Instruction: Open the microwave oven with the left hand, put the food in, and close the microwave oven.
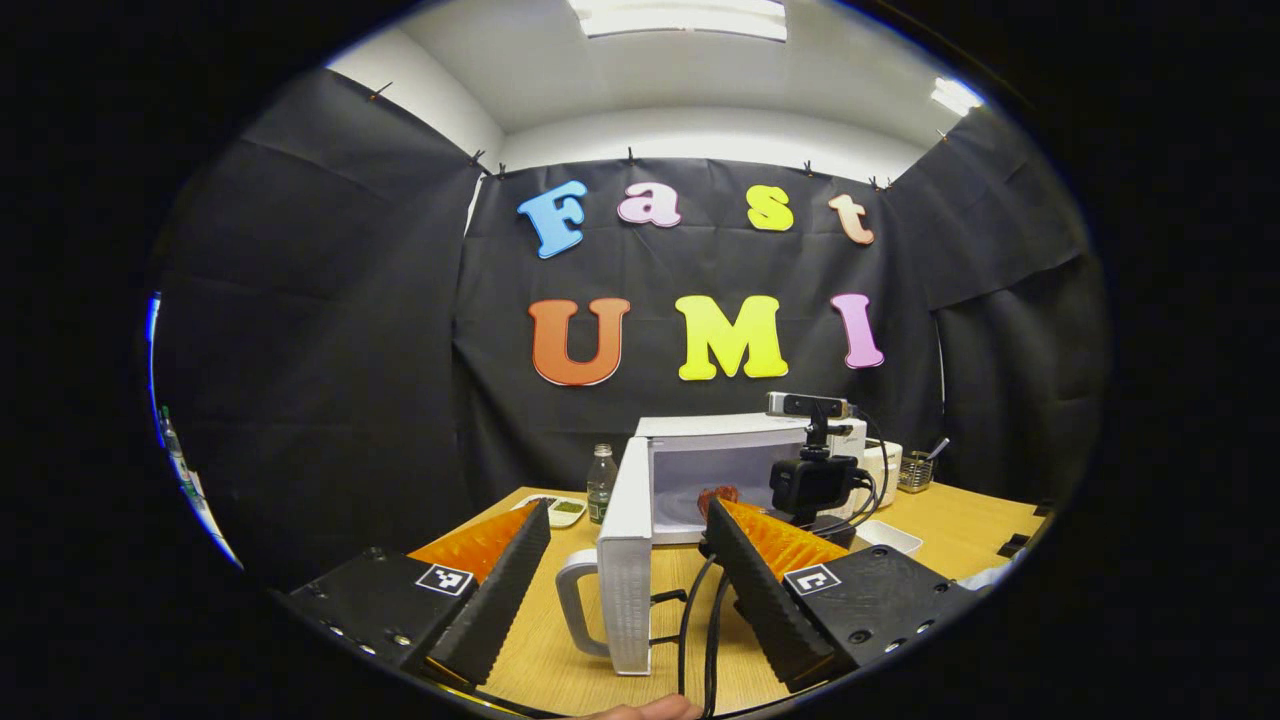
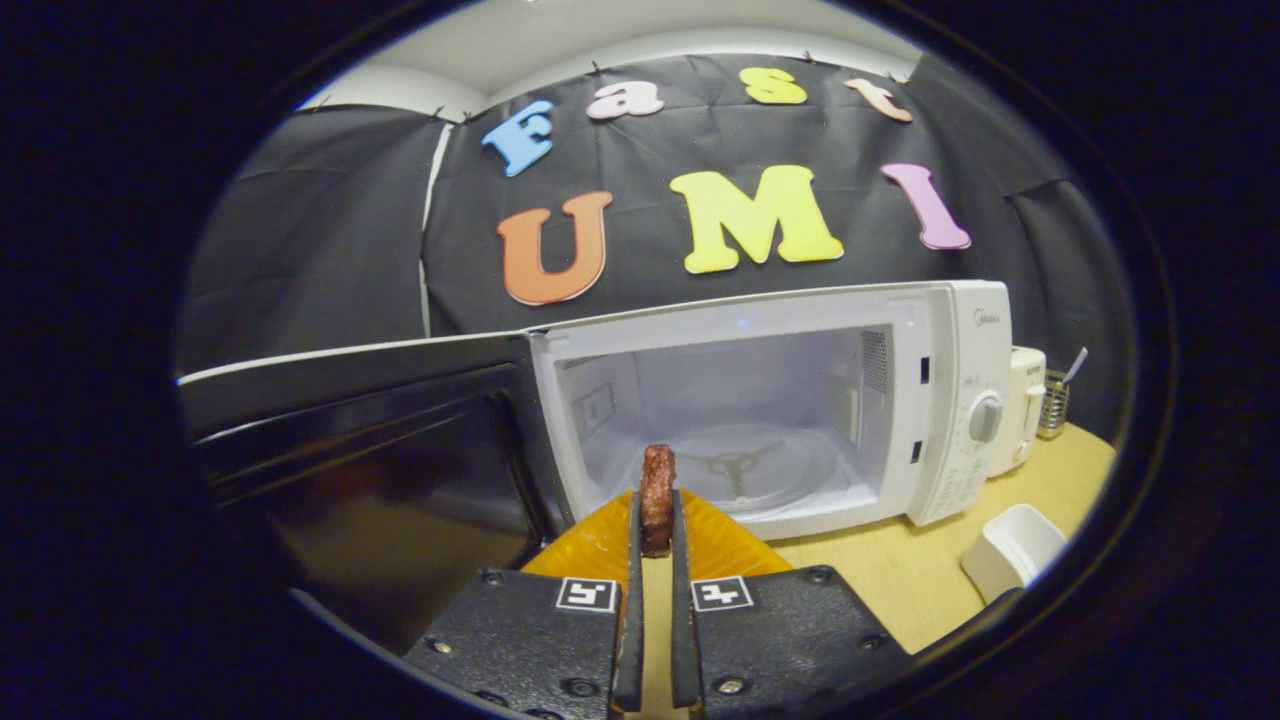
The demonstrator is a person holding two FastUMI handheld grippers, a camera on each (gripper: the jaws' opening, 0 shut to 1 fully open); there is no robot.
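The white microwave (image 2: 960,400) stands on the wooden table with its dark-glass door (image 2: 370,450) swung wide to the left. Its cavity holds a bare glass turntable (image 2: 740,465). My right gripper (image 2: 656,520) is shut on a flat reddish-brown piece of food (image 2: 657,470), held upright just in front of the cavity's lower lip. In the left gripper view, my left gripper (image 1: 628,510) is open, its fingers either side of the door's edge (image 1: 625,570) and handle (image 1: 575,600) without touching them. Farther off, the right gripper (image 1: 815,485) holds the food (image 1: 717,495) at the microwave's mouth.
A bottle (image 1: 601,483) and a small dish (image 1: 565,510) sit left of the microwave. A white tray (image 2: 1012,545), a white appliance (image 2: 1025,395) and a utensil holder (image 2: 1055,400) stand to its right. Black cables (image 1: 700,620) trail across the table near the door.
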